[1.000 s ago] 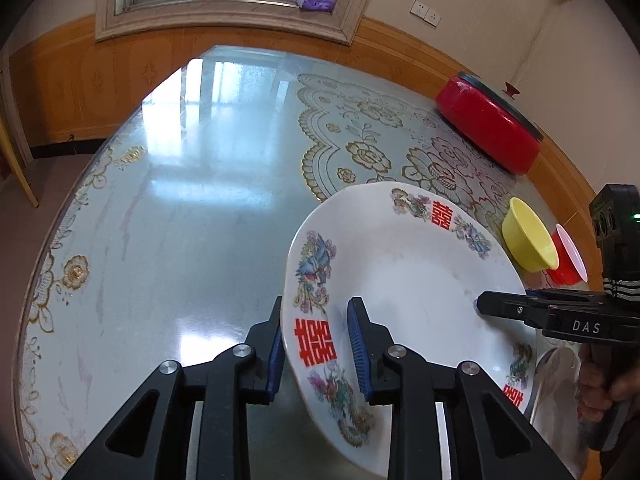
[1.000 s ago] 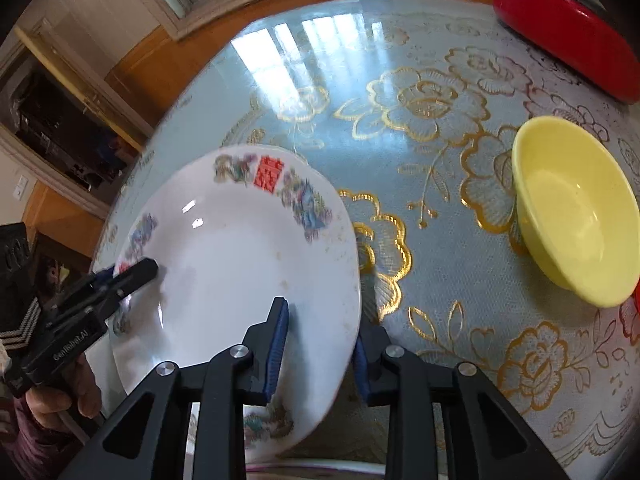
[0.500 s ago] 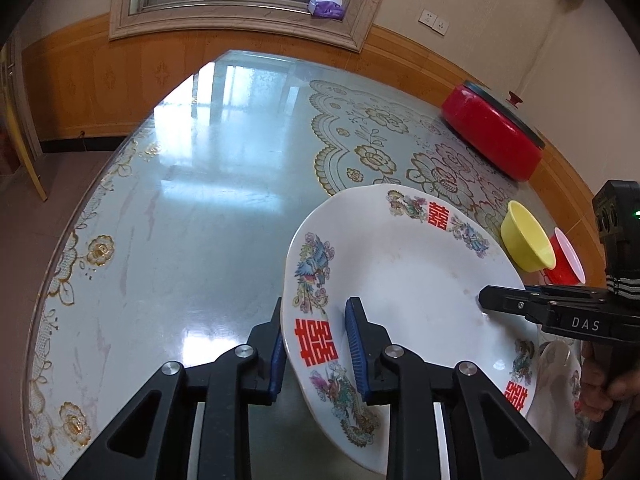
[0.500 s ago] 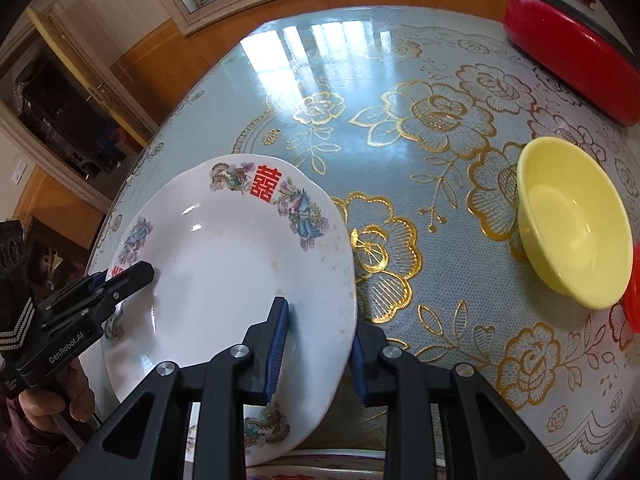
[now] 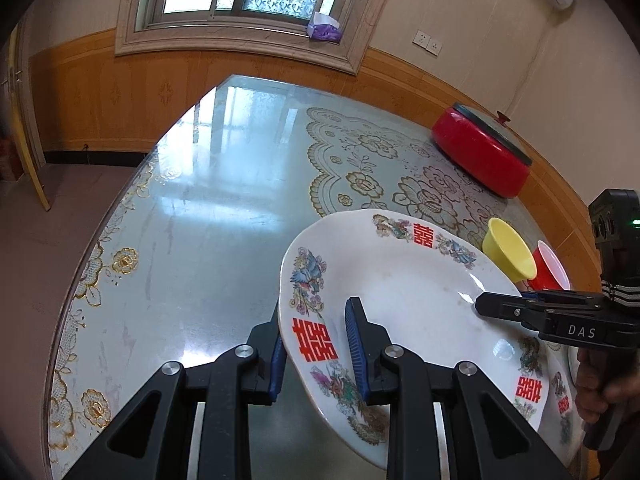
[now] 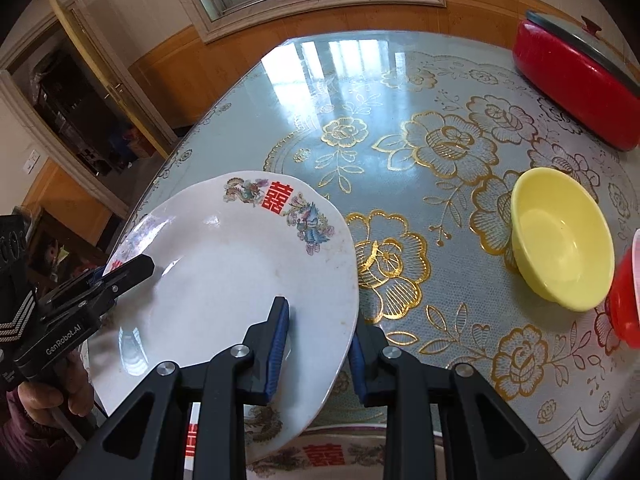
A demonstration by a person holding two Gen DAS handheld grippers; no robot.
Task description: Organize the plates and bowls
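Over floral table (image 6: pixel 440 152), white red-emblem plate (image 6: pixel 224 280)

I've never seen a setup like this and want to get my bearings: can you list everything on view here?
White plate: one, red and floral rim print, lifted and tilted, gripped on opposite rims.
Second plate: one, same pattern, lying under the lifted one.
Yellow bowl: one, on the table, right of the plates.
Red cup: one, beside the bowl.
Red pot: one, grey lid, far right corner.
Table: one, pale blue with gold flowers, glossy.
Purple packet: one, on the window sill.
Left tongs: black, blue pads, shut on the plate.
Right tongs: same, shut on the plate.
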